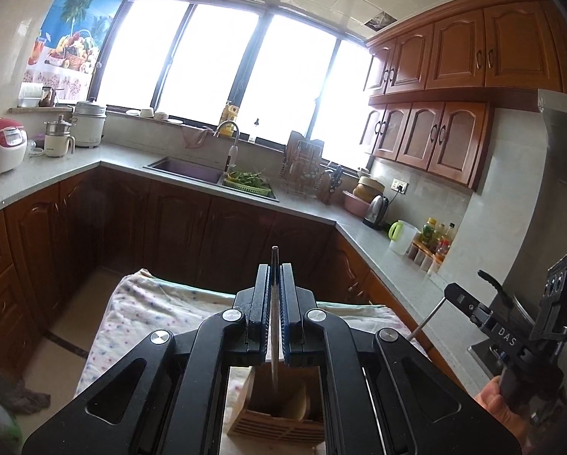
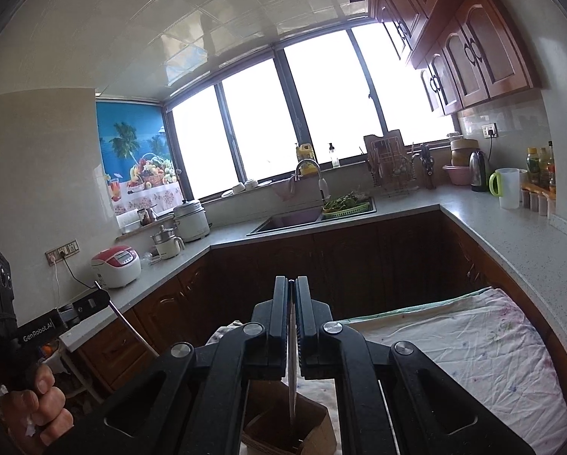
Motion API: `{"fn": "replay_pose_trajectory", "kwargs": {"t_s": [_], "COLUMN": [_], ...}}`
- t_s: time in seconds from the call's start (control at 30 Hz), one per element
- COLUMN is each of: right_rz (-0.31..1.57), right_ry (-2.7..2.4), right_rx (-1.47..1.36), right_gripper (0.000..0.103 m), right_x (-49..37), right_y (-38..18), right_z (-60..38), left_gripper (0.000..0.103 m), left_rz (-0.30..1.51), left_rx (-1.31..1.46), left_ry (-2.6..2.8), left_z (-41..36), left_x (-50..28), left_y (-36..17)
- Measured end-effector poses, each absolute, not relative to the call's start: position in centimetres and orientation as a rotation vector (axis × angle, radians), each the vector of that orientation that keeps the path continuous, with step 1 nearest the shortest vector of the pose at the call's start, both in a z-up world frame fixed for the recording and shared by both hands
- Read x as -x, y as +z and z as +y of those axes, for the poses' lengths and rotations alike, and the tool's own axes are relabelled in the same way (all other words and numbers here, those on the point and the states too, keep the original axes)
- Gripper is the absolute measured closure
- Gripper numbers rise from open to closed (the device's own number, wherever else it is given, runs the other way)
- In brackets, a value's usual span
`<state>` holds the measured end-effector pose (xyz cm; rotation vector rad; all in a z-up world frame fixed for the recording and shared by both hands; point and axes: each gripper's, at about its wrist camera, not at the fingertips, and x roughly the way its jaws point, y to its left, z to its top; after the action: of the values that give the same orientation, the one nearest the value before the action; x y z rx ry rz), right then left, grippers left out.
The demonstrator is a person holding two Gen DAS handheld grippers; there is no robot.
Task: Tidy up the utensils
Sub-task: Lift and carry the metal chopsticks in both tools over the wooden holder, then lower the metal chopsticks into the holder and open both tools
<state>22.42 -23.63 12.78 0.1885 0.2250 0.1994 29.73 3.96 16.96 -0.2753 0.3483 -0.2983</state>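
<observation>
My left gripper (image 1: 275,276) is shut on a thin metal utensil (image 1: 274,341) that hangs straight down through the fingers into a wooden utensil holder (image 1: 279,422) on the cloth-covered table. My right gripper (image 2: 291,292) is shut on another flat metal utensil (image 2: 293,379), its lower end inside the same wooden holder (image 2: 302,432). The right gripper also shows at the right of the left wrist view (image 1: 469,299), with its utensil's handle (image 1: 427,318) slanting down. The left gripper also shows at the left of the right wrist view (image 2: 101,295). Which kind of utensil each is stays hidden.
A floral cloth (image 1: 162,303) covers the table under the holder. A grey L-shaped counter (image 1: 131,159) runs behind with a sink (image 1: 184,168), a dish rack (image 1: 302,167), a kettle (image 1: 376,210), a rice cooker (image 1: 0,144) and bottles (image 1: 435,239). Wooden cabinets hang at upper right.
</observation>
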Motion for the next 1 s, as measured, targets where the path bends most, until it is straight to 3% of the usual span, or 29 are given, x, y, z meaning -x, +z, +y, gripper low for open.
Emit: {"fn": "replay_pose_trajectory", "kwargs": {"t_s": [0.43, 1.0], "right_rz": [0.29, 0.329], "right_ry": [0.166, 0.168], "right_rx": [-0.281, -0.27], "right_gripper": [0.099, 0.098], "right_x": [-25.9, -26.6], "right_y": [5.4, 4.9], "right_z": [-24.5, -25.0], "left_gripper": [0.099, 0.099], "left_rz": [0.483, 0.511], "left_rx": [0.304, 0.252], "left_ry": [-0.251, -0.234], "left_z": [1.9, 1.1], "left_x": [-34.8, -35.1], "left_y": [8.9, 8.8]}}
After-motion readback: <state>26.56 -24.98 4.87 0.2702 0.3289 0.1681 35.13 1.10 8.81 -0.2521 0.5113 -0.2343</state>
